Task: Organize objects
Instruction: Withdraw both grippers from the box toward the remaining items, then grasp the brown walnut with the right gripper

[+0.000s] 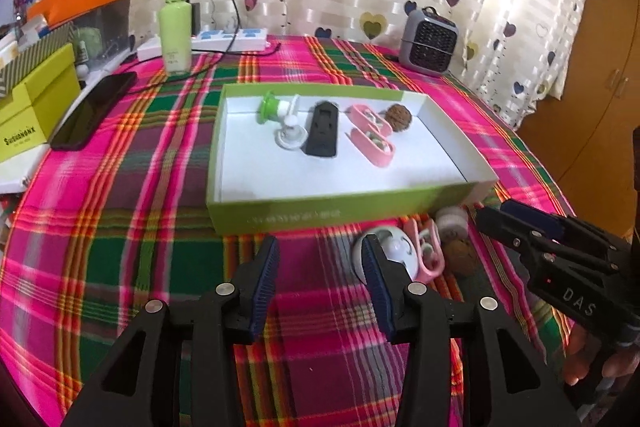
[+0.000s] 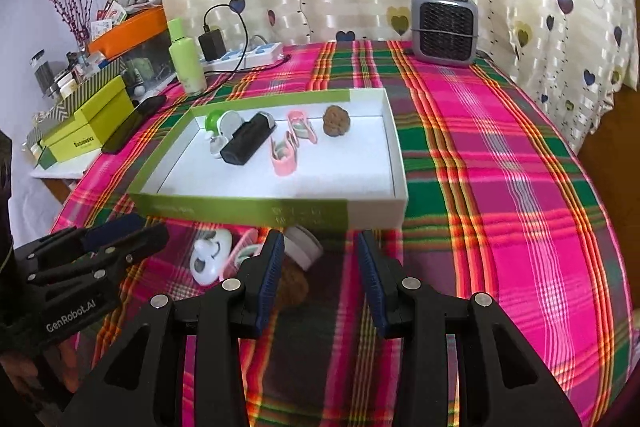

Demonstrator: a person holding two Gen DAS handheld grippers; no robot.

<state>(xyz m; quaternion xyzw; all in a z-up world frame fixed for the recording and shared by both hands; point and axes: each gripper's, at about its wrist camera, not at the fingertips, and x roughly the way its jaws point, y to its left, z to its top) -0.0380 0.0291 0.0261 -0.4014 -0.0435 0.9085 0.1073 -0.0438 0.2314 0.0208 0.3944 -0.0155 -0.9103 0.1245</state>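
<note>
From my left wrist camera, my left gripper (image 1: 320, 279) hangs over the pink-and-green plaid tablecloth (image 1: 132, 227) with its blue-padded fingers spread and nothing between them. Ahead sits the shallow green cardboard tray with a white inside (image 1: 332, 211). In it, along the far side, lie a green-and-white plastic piece (image 1: 276, 107), a black rectangular block (image 1: 322, 131), two pink plastic clips (image 1: 370, 135) and a brown walnut (image 1: 398, 115). Outside the tray, just beside its near wall, a small cluster lies on the cloth: a white round gadget (image 1: 396, 251), a pink clip (image 1: 426, 251), a second brown walnut (image 1: 460, 255) and a white round cap (image 1: 450, 221). My right gripper (image 1: 504, 215) reaches in from the right, near that cluster.

From my right wrist camera, the right gripper (image 2: 320, 279) is also parted, gripping nothing; bare cloth shows between the pads. The loose walnut (image 2: 294, 287) lies just behind the left pad (image 2: 270, 279), the white cap (image 2: 306, 247) beside it. The left gripper (image 2: 132, 231) comes in from the left edge, by the white gadget (image 2: 210, 257).
</note>
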